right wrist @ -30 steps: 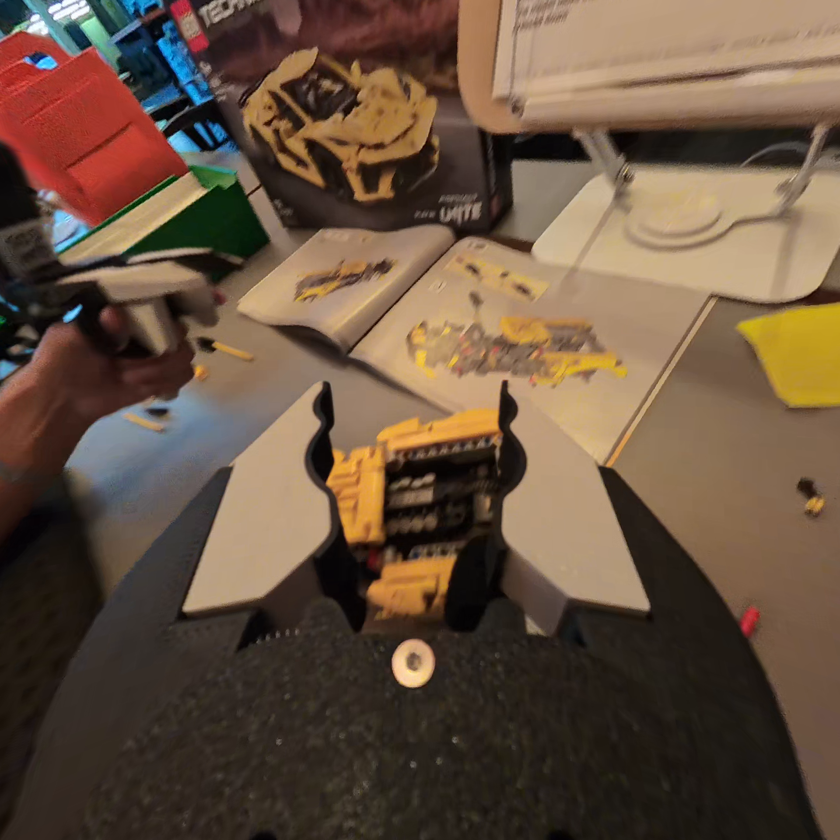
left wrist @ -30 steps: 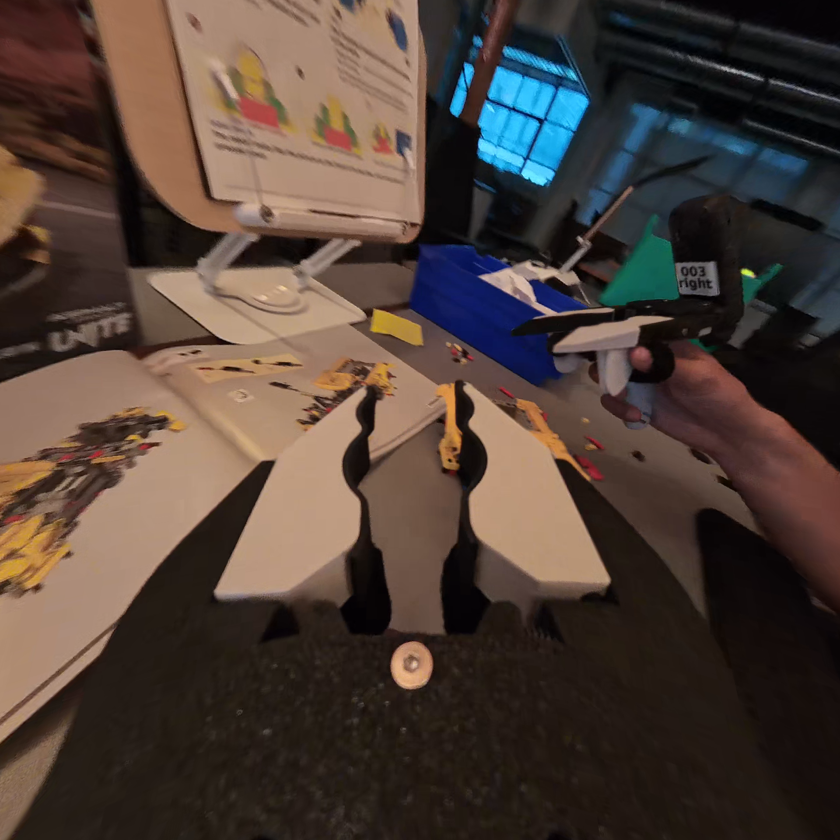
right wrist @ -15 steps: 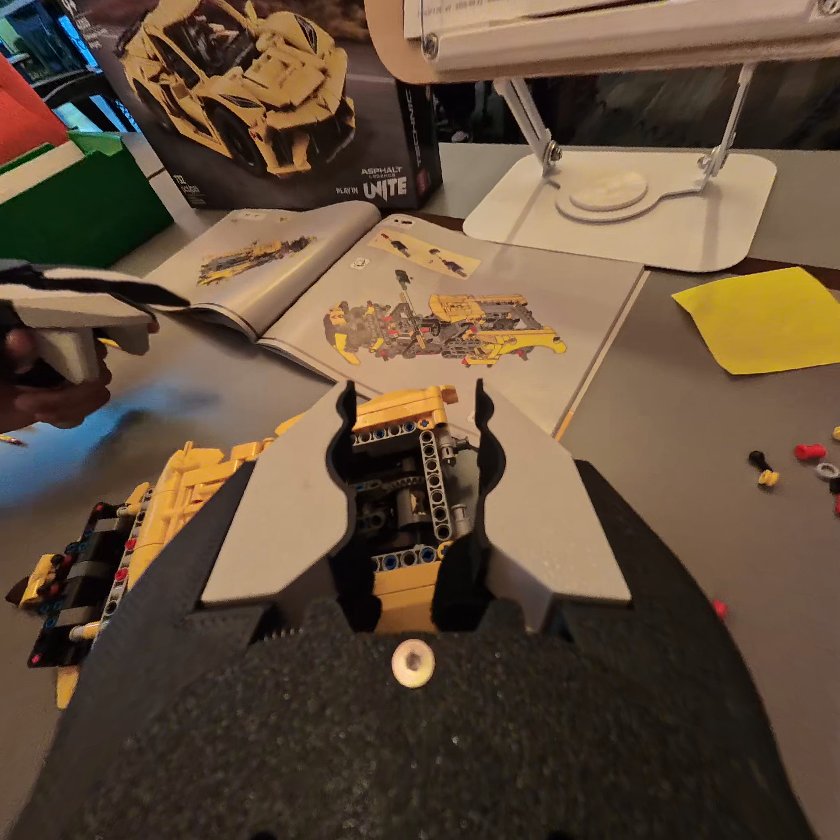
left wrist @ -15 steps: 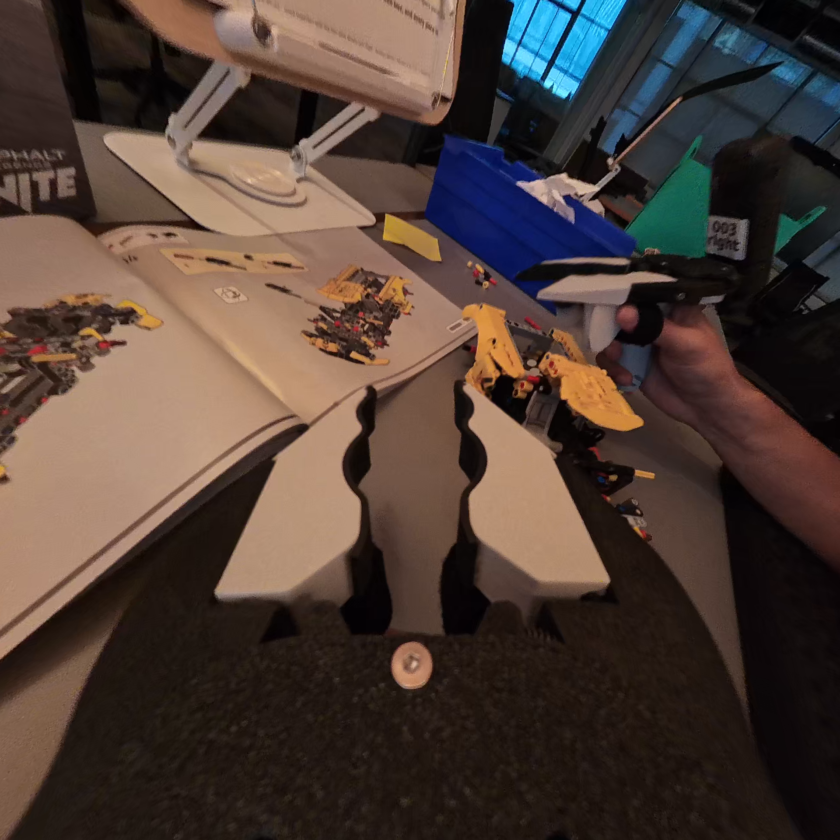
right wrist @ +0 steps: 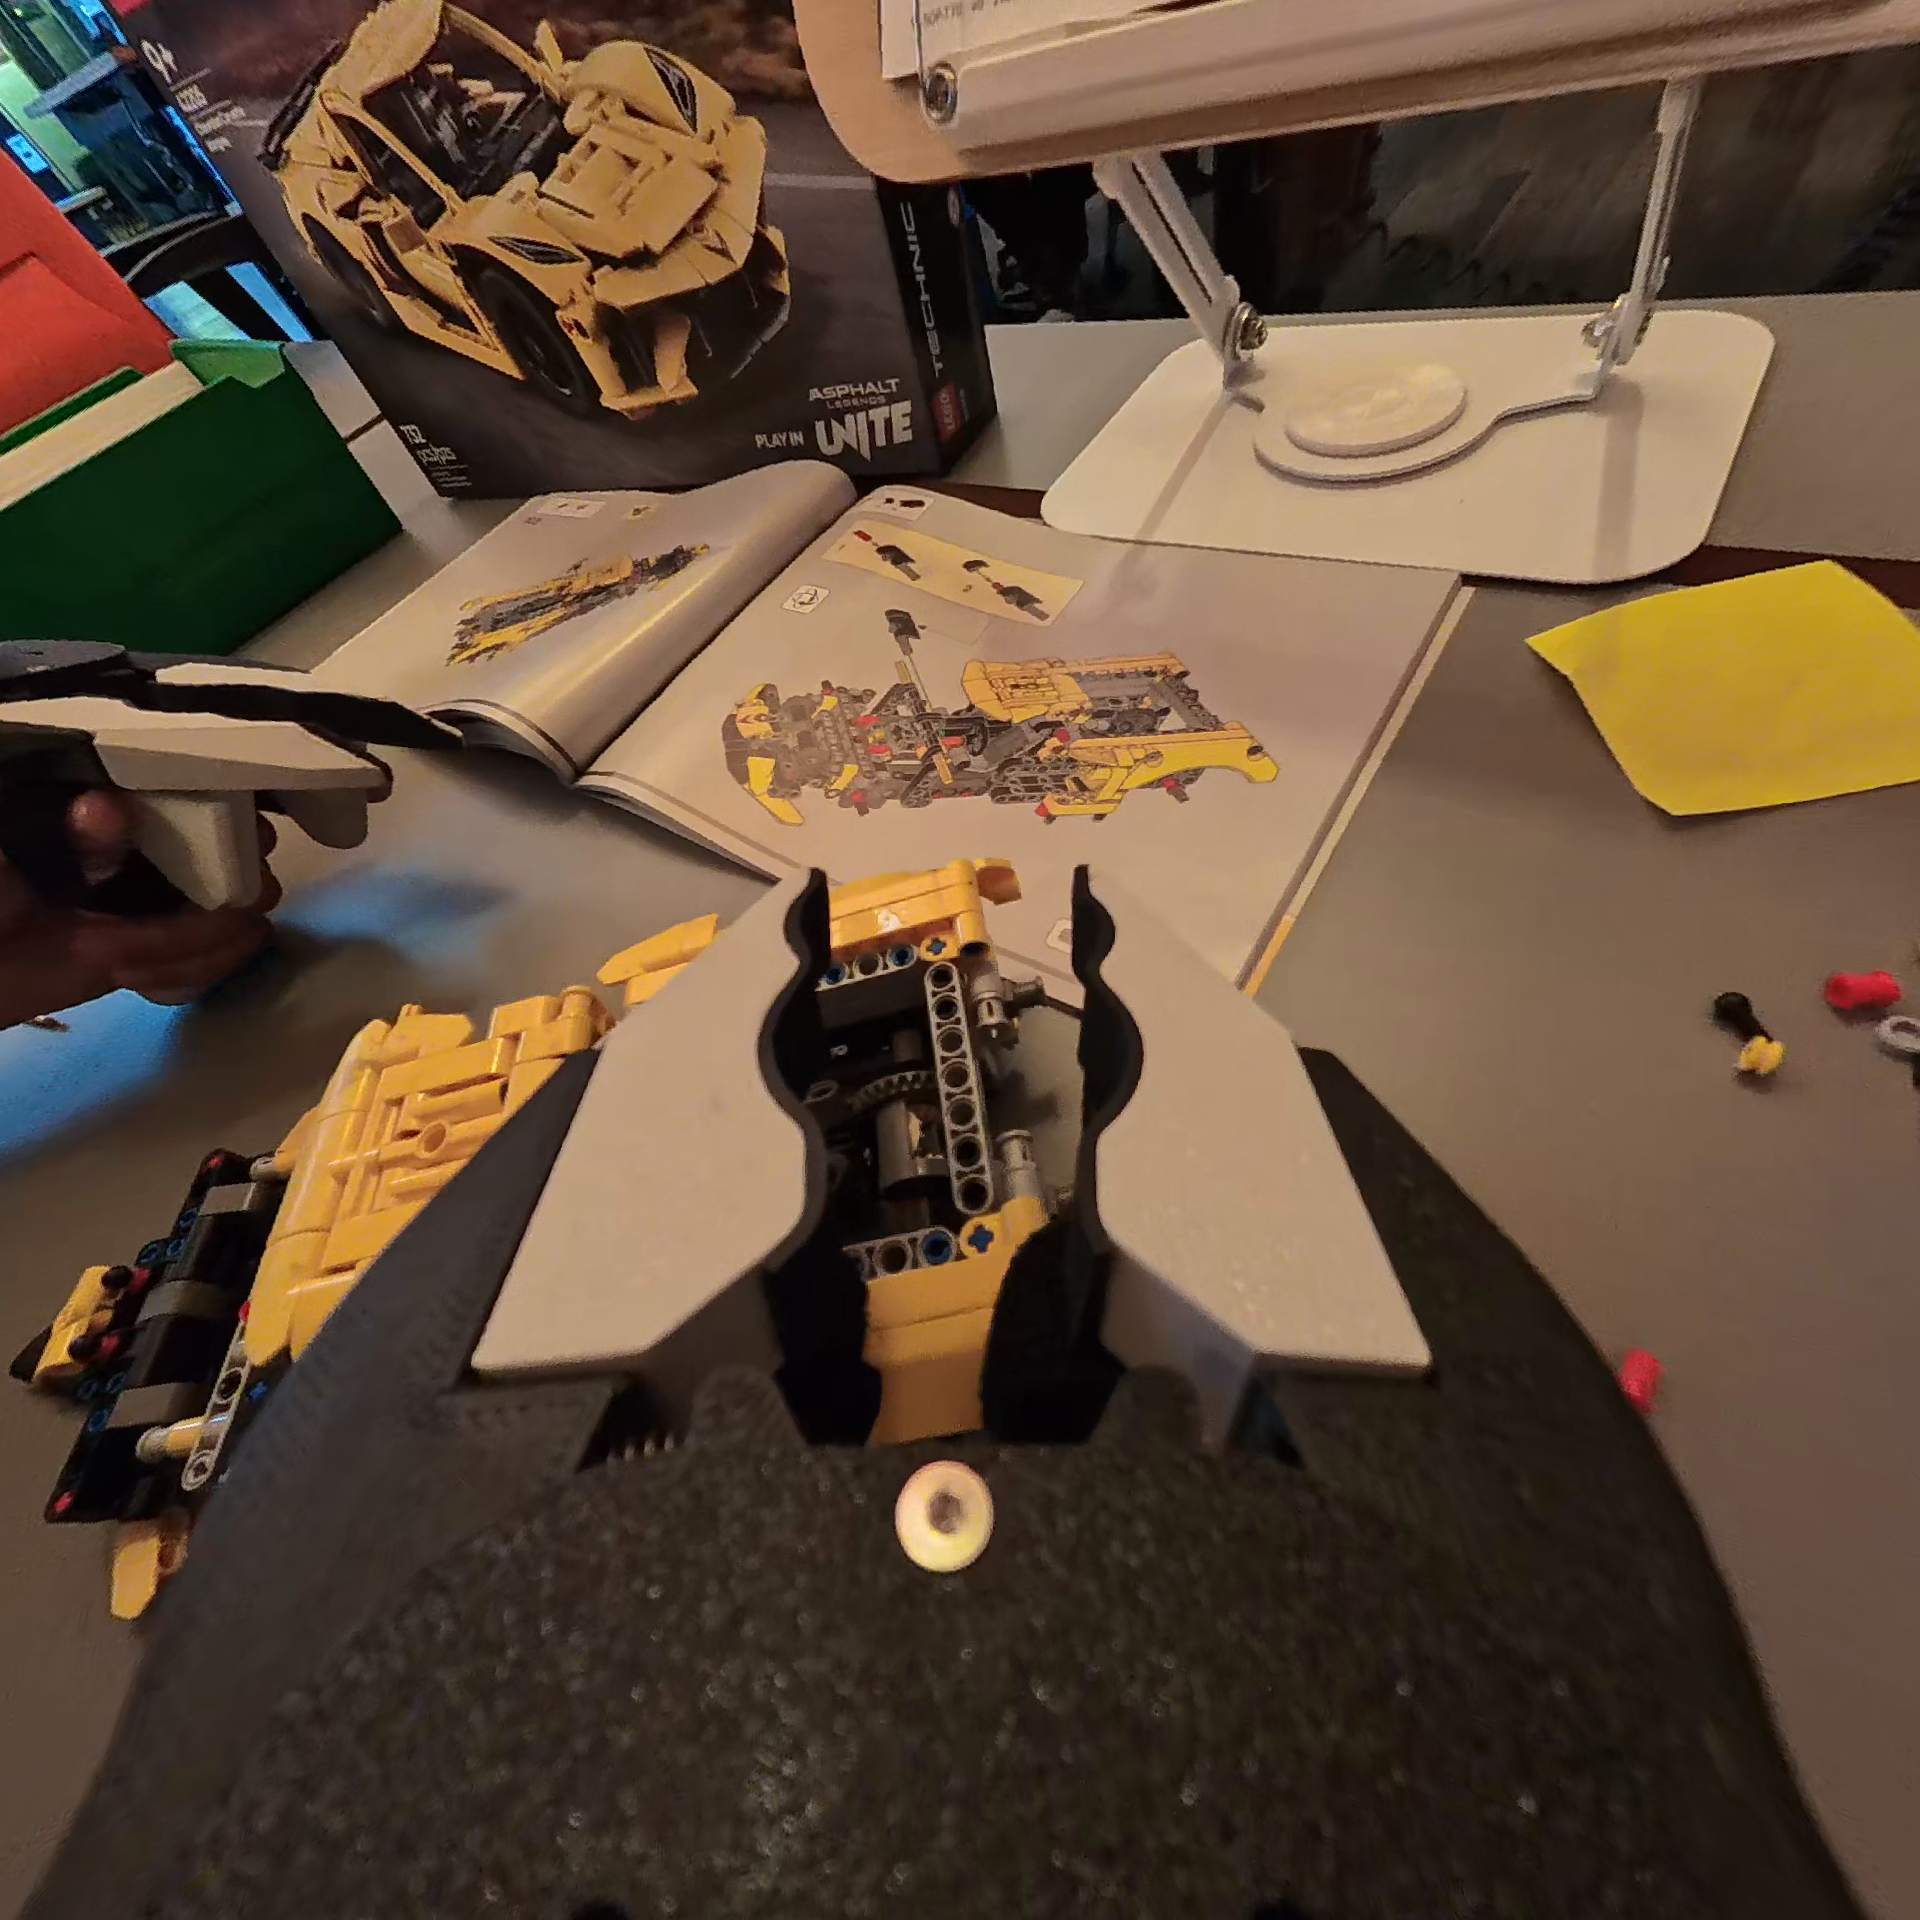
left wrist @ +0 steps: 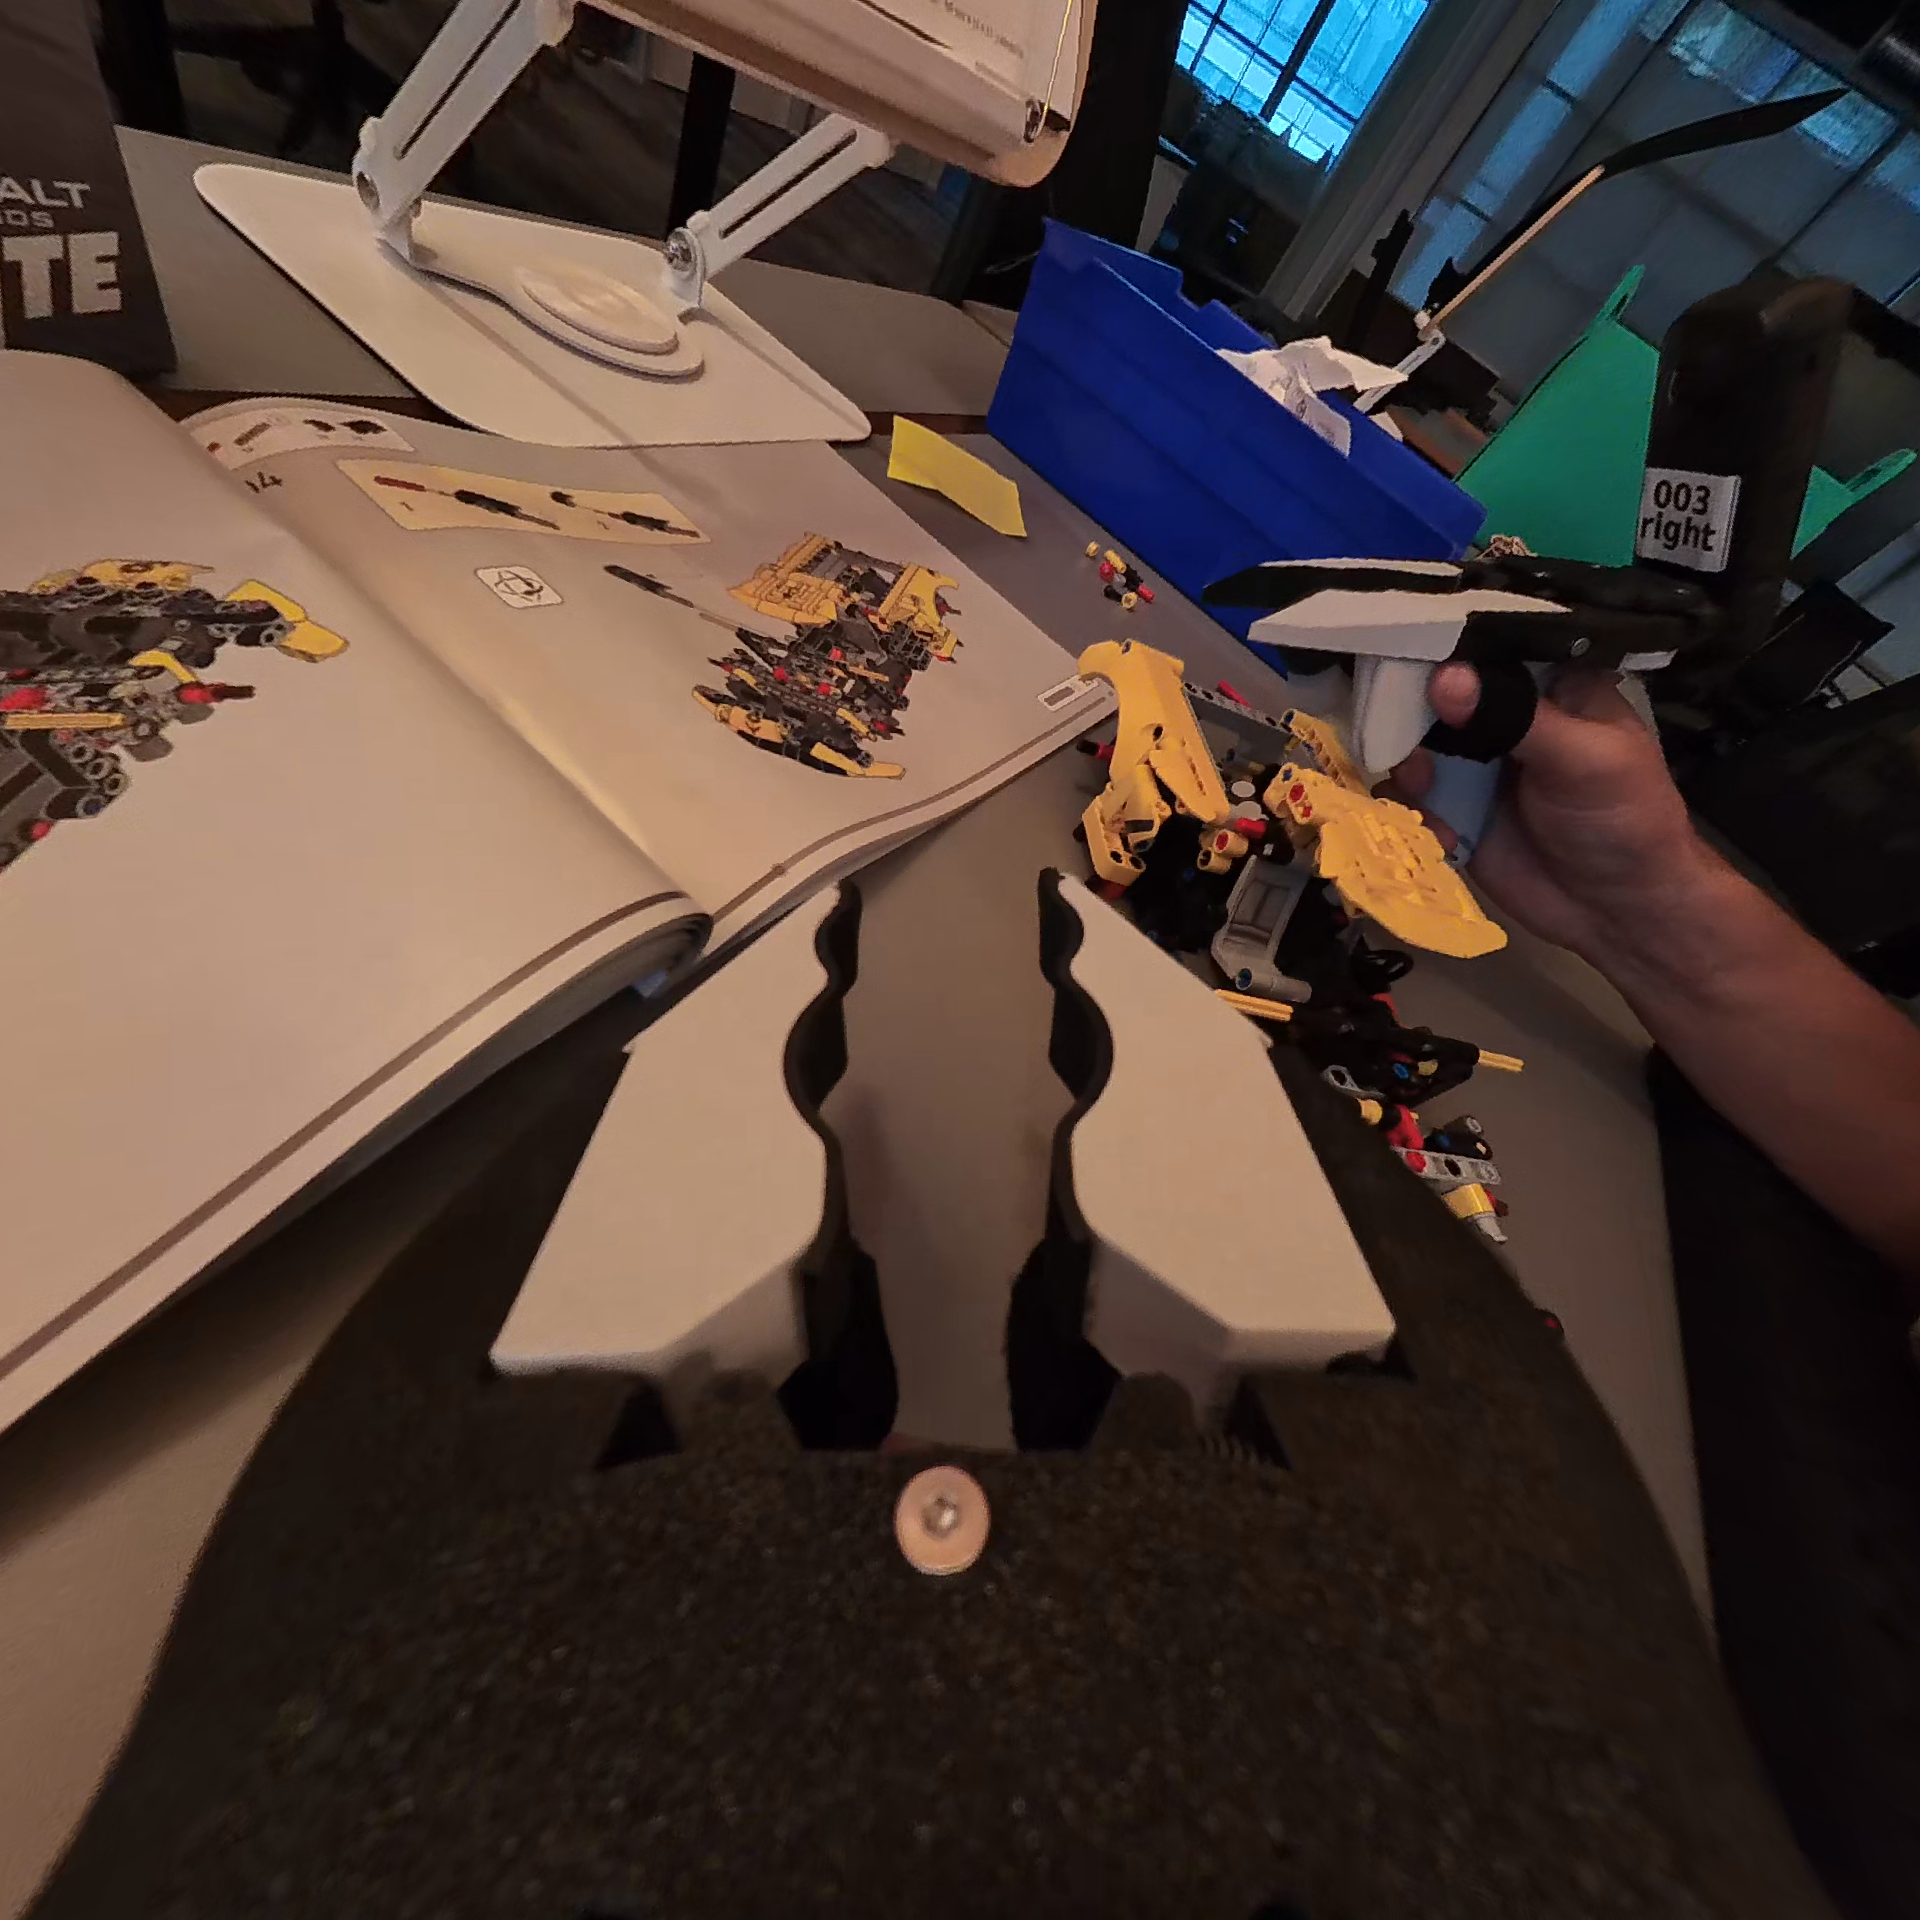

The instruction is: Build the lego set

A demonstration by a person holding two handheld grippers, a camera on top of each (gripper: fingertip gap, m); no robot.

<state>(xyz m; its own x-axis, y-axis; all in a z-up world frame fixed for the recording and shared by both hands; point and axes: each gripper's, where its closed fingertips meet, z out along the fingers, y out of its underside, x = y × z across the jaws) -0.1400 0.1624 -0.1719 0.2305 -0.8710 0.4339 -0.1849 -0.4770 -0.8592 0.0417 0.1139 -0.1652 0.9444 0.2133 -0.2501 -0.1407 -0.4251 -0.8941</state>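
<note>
My right gripper (right wrist: pixel 940 1049) straddles the half-built yellow lego car (right wrist: pixel 416 1132) on the grey table (right wrist: pixel 1558 1143), jaws apart around its chassis; contact I cannot tell. My left gripper (left wrist: pixel 940 914) hangs empty, jaws apart, beside the open instruction booklet (left wrist: pixel 416 831).

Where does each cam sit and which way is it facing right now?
Left wrist view: on the left gripper, empty, facing the open manual; right gripper and hand at right.
Right wrist view: on the right gripper, looking down at the yellow car build under its fingers; left gripper at left.
Shared: manual, build, white stand, yellow note.
</note>
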